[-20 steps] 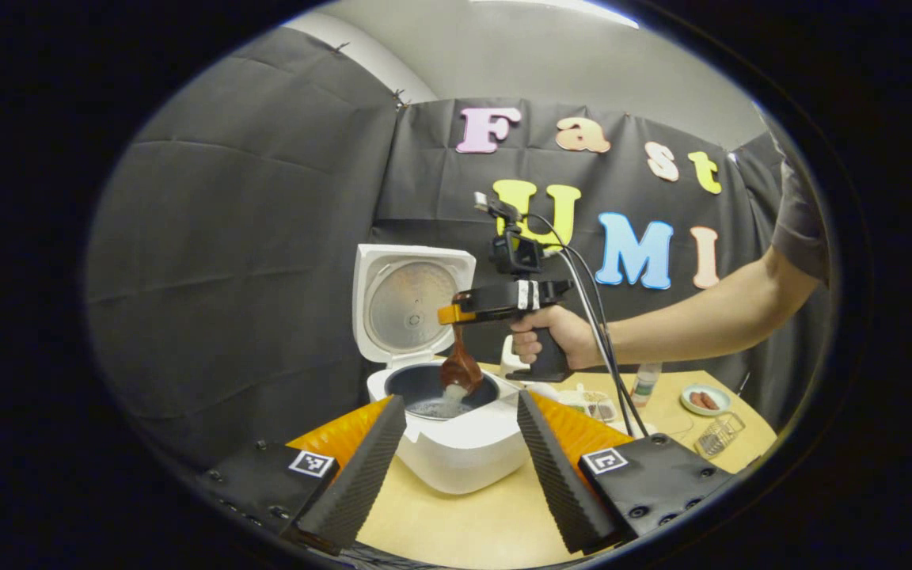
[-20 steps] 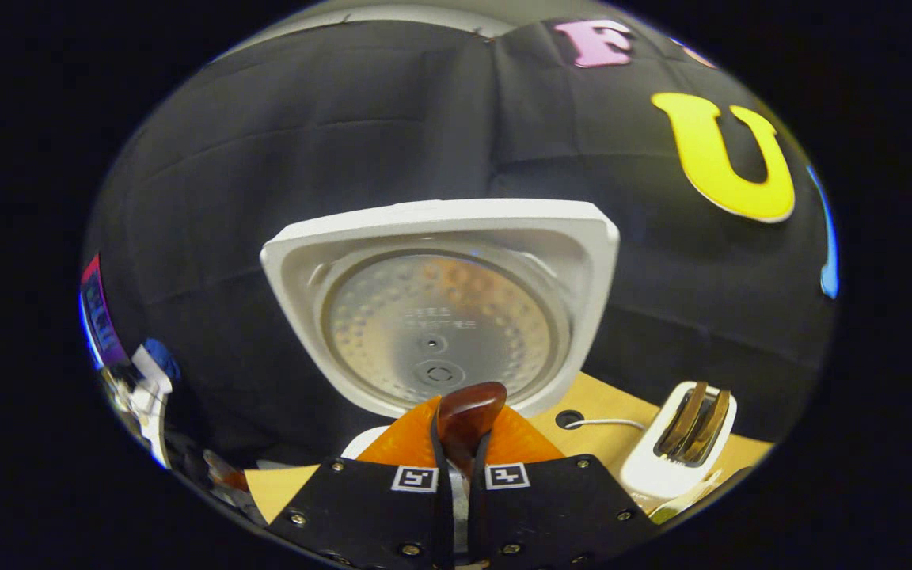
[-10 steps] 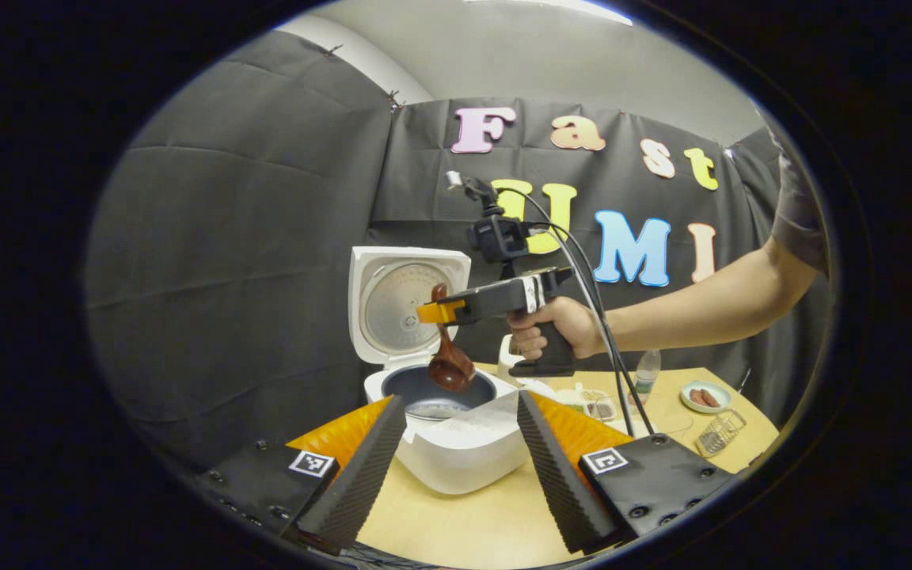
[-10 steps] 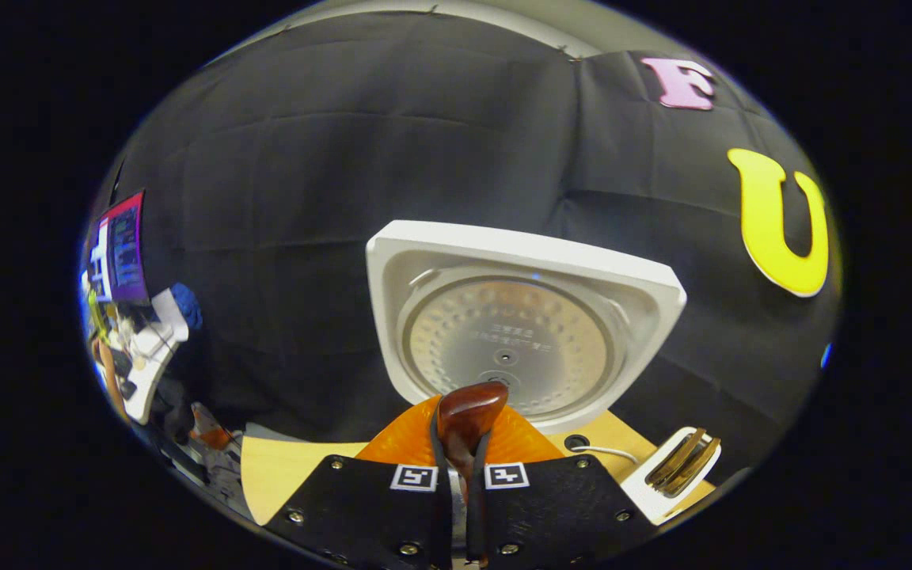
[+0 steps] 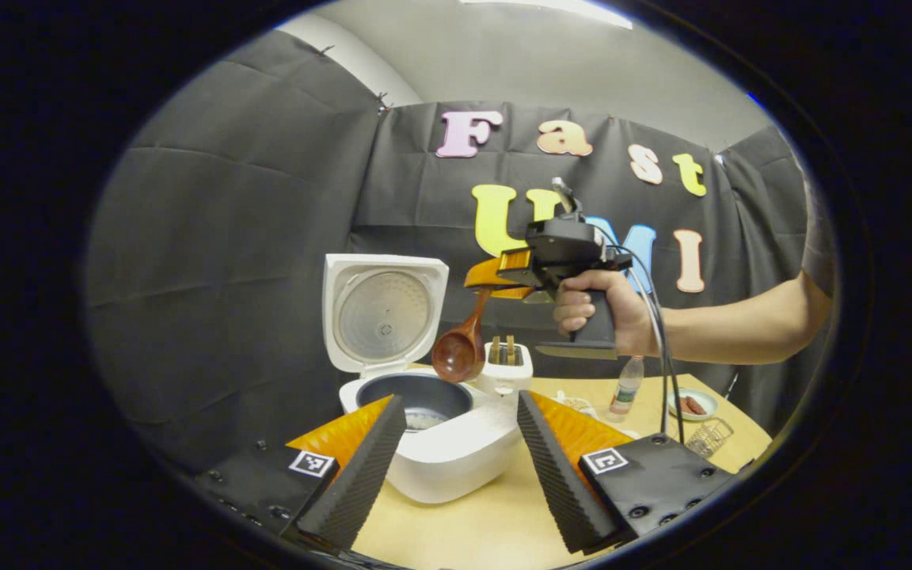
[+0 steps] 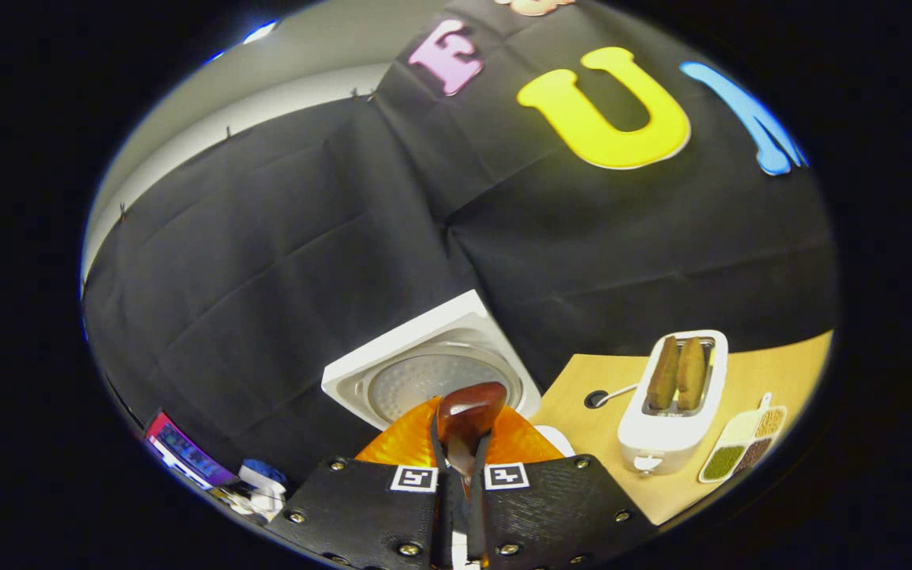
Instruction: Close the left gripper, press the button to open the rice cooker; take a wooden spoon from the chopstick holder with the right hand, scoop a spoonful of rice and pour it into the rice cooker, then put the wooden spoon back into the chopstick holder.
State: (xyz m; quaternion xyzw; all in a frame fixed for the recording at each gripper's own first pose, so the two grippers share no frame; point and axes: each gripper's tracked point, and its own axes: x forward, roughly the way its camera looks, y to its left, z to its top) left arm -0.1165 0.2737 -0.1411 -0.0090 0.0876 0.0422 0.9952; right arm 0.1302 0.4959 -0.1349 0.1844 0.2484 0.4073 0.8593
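A pale wood bench (image 5: 495, 522) stands before black cloth walls. On it sits the cooker (image 5: 432, 443), lid up, beside a toaster (image 6: 671, 412). The right gripper (image 6: 460, 443) pinches the spoon (image 5: 460, 352) – bowl above the cooker; left gripper (image 5: 460, 467) gapes, empty.

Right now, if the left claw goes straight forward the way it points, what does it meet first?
Most likely the rice cooker: its white body sits between the left claw's open fingers, lid up behind. Depth is unclear, so how soon cannot be told.
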